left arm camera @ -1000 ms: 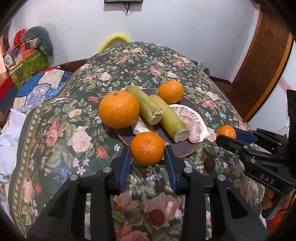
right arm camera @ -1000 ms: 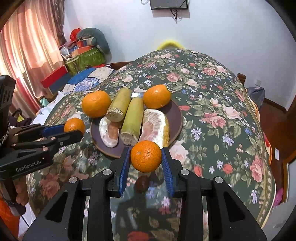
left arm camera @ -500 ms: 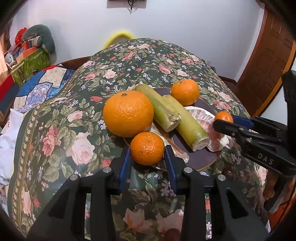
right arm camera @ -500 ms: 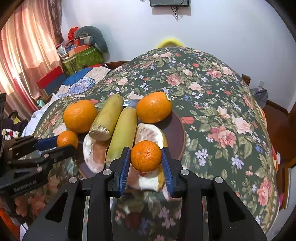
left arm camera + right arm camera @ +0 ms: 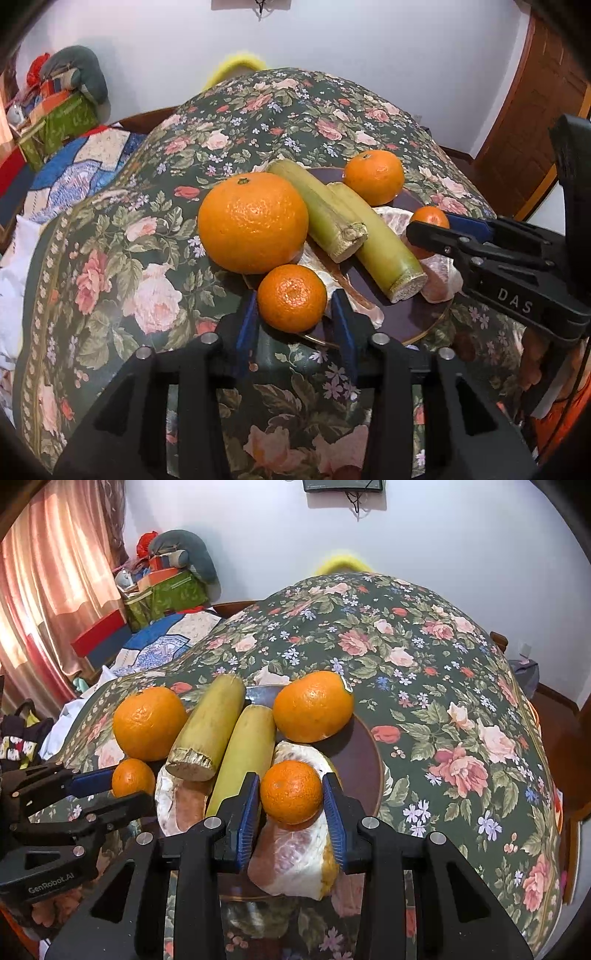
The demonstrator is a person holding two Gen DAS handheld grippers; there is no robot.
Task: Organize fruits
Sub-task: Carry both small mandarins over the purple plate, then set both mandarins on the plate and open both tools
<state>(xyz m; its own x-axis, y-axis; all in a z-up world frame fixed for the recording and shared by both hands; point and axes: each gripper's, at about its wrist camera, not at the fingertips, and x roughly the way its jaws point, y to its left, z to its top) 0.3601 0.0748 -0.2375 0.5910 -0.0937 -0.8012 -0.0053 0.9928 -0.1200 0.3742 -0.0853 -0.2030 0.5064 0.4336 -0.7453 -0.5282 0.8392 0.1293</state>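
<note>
A dark plate on the floral tablecloth holds two green sugarcane pieces, peeled pomelo pieces and an orange. A large orange sits at the plate's left edge. My left gripper is shut on a small mandarin over the plate's near left edge. My right gripper is shut on another small mandarin above a pomelo piece; it also shows in the left wrist view.
The table is covered by a dark green floral cloth that falls away at the edges. Piled boxes and cushions and a pink curtain stand at the far left. A wooden door is at the right.
Both grippers have moved forward and in over the plate, each still holding its mandarin. The fruit on the plate has not moved.
</note>
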